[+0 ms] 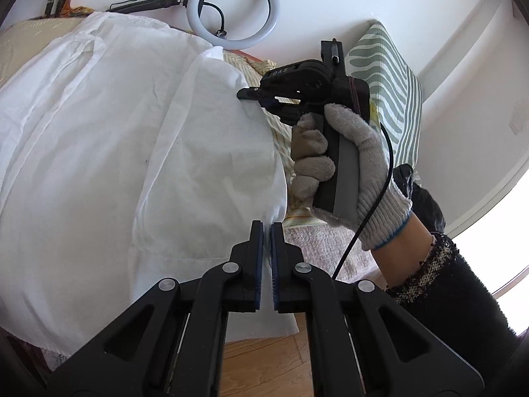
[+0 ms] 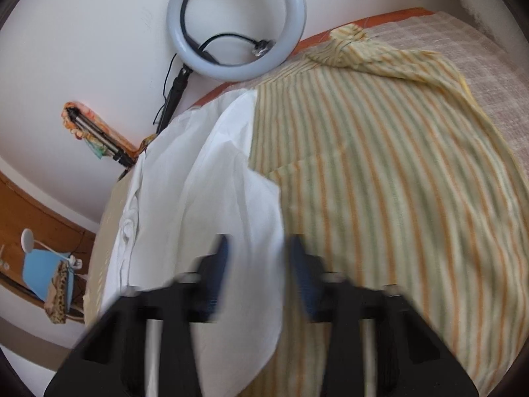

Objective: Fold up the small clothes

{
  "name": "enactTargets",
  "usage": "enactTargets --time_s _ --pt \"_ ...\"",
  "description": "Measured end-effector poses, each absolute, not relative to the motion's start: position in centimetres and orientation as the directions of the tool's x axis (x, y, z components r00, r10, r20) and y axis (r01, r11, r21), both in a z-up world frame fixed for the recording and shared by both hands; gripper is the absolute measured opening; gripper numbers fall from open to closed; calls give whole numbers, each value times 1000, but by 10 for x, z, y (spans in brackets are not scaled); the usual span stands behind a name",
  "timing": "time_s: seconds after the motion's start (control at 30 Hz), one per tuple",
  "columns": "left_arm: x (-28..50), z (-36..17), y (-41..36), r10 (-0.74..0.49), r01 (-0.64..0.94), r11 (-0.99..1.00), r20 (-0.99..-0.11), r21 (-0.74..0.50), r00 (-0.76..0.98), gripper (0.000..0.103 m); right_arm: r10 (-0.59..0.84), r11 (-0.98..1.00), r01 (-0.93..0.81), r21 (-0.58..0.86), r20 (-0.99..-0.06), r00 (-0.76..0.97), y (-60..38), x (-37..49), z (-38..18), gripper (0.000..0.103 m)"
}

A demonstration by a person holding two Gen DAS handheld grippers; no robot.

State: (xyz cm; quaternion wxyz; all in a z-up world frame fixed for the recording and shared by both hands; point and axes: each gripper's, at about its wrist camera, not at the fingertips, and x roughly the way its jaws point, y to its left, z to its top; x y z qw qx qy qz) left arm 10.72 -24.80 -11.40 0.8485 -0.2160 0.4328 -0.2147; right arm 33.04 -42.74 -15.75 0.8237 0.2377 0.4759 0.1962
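A white shirt [image 1: 125,152] lies spread on the bed, partly folded. My left gripper [image 1: 267,228] is shut on the white shirt's near right edge. In the left wrist view my right gripper [image 1: 246,94] is held by a gloved hand at the shirt's far right edge. In the right wrist view the right gripper [image 2: 257,251] is open, its jaws apart over the white shirt's [image 2: 211,205] edge, and the view is blurred. A yellow and green striped shirt [image 2: 380,172] lies flat to the right, partly under the white one.
A ring light [image 1: 233,8] lies at the far side on the white floor. A green-patterned cushion [image 1: 386,76] leans at the right. A pink towel [image 1: 327,241] covers the bed near me. Wooden floor [image 1: 264,364] shows below the bed edge.
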Motion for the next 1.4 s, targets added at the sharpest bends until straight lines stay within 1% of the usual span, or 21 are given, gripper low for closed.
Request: enactTargets --time_s 0.07,0.17,0.33,0.5,0.67,0.87,1.0,1.07,1.1,1.17,1.23,1.4 --pt "104 -114 -239 -565 161 798 -628 -581 535 2 520 831 -92 549 -709 477 -421 331 -150 3" --pt "102 -114 -224 -585 136 770 -605 -623 540 2 463 876 -123 467 -741 486 -404 328 -131 3" --pt "96 -114 -197 -601 93 732 -577 -674 553 2 345 938 -186 291 -795 498 -361 323 -99 3" --pt "85 -113 -164 -585 59 724 -567 -687 579 2 282 951 -264 163 -809 515 -306 318 -73 3" --pt "76 -121 -134 -568 17 722 -577 -692 587 0 236 944 -321 69 -824 515 -253 319 -71 2" --pt "69 -132 -102 -526 -42 735 -609 -676 593 0 235 931 -361 51 -840 488 -207 321 -89 2" --pt "67 -139 -85 -484 -83 756 -639 -650 597 0 276 919 -380 99 -852 445 -189 328 -103 3" --pt "68 -142 -76 -468 -103 758 -647 -644 602 0 326 904 -402 145 -842 429 -186 327 -105 6" --pt "67 -142 -73 -461 -106 762 -650 -639 604 0 346 899 -407 165 -836 426 -188 327 -104 10" --pt "66 -138 -68 -442 -109 773 -653 -625 615 0 374 896 -393 205 -826 421 -198 325 -100 34" --pt "66 -135 -66 -438 -108 774 -651 -623 620 0 401 896 -375 237 -796 453 -217 315 -88 34" --pt "60 -114 -62 -441 -43 809 -654 -586 614 0 410 910 -279 307 -769 490 -284 265 -77 34"
